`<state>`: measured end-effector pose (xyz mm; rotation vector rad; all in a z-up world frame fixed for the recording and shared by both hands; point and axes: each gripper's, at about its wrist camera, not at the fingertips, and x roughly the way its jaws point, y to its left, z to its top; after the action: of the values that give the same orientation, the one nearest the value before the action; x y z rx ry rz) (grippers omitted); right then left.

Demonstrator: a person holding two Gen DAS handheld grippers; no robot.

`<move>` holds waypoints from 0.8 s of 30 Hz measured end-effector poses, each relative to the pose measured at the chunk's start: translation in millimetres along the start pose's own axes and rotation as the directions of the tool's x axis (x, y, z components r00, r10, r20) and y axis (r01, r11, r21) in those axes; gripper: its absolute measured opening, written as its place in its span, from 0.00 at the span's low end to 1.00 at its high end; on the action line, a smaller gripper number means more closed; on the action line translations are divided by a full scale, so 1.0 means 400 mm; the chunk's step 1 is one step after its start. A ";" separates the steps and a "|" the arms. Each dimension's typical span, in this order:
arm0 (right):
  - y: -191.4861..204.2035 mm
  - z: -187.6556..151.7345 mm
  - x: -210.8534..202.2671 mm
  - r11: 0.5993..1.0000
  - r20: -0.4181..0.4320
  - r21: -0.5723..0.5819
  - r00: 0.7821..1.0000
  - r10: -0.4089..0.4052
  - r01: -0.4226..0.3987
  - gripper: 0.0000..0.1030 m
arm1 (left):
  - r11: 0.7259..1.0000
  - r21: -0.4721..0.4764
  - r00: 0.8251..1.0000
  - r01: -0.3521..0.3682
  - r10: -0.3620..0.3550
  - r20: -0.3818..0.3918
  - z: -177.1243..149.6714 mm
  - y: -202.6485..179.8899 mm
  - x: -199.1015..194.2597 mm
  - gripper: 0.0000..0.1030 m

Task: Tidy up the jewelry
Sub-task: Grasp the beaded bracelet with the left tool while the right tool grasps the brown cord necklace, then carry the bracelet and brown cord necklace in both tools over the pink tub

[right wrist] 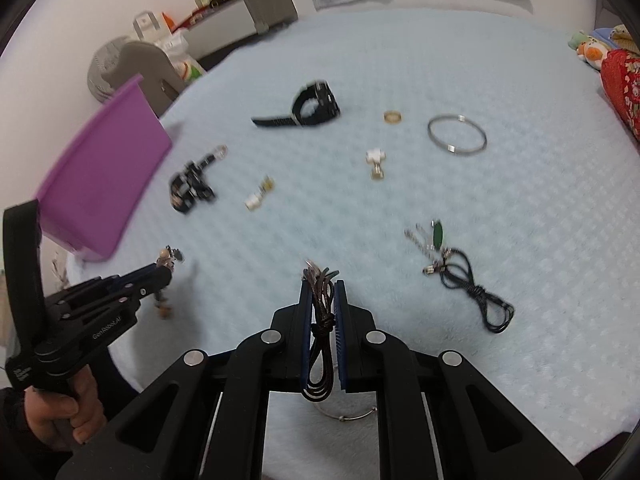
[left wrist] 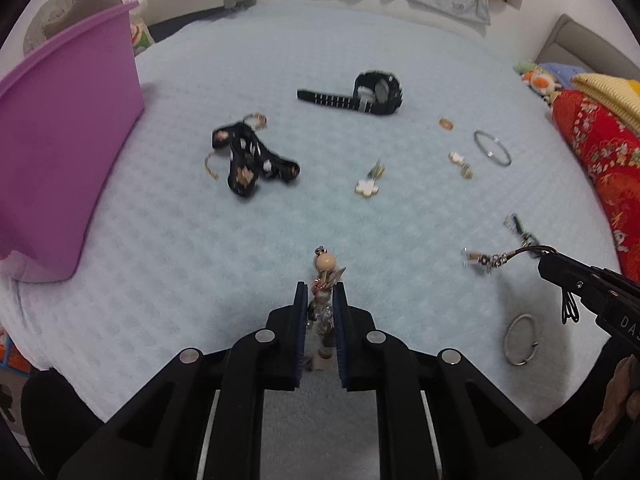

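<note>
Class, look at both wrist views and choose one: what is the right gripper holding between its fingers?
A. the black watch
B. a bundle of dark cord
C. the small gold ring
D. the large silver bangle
B: the right gripper is shut on a bundle of dark cord, while the watch, bangle and ring lie on the blue bedspread.

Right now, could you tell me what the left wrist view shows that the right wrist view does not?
Left wrist only: the left gripper seen from behind, shut on a beaded charm strand with a cream bead.

Right wrist only: the right gripper close up, shut on a dark brown looped cord, and a hand.

Both: purple plastic bin, black wristwatch, thin silver bangle, pale blue quilted blanket.
</note>
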<state>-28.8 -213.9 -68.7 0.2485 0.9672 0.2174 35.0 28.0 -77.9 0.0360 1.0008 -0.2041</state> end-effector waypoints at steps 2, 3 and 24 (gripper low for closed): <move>0.008 0.017 -0.032 1.000 0.024 0.004 1.000 0.015 -0.015 0.10 | 1.000 -0.007 0.999 0.019 -0.018 0.029 0.015 0.001 -0.034 0.09; 0.014 0.027 -0.050 1.000 0.039 0.005 0.999 0.024 -0.024 0.10 | 1.000 -0.010 0.999 0.023 -0.023 0.037 0.021 0.003 -0.046 0.09; 0.284 0.281 -0.163 0.969 0.151 -0.156 0.965 0.216 -0.193 0.10 | 0.990 -0.112 0.961 0.086 -0.052 0.273 0.228 0.197 -0.372 0.09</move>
<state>20.8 -137.5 77.7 0.2342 0.7552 0.4461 47.8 117.0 91.2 -0.1368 0.7410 -0.2047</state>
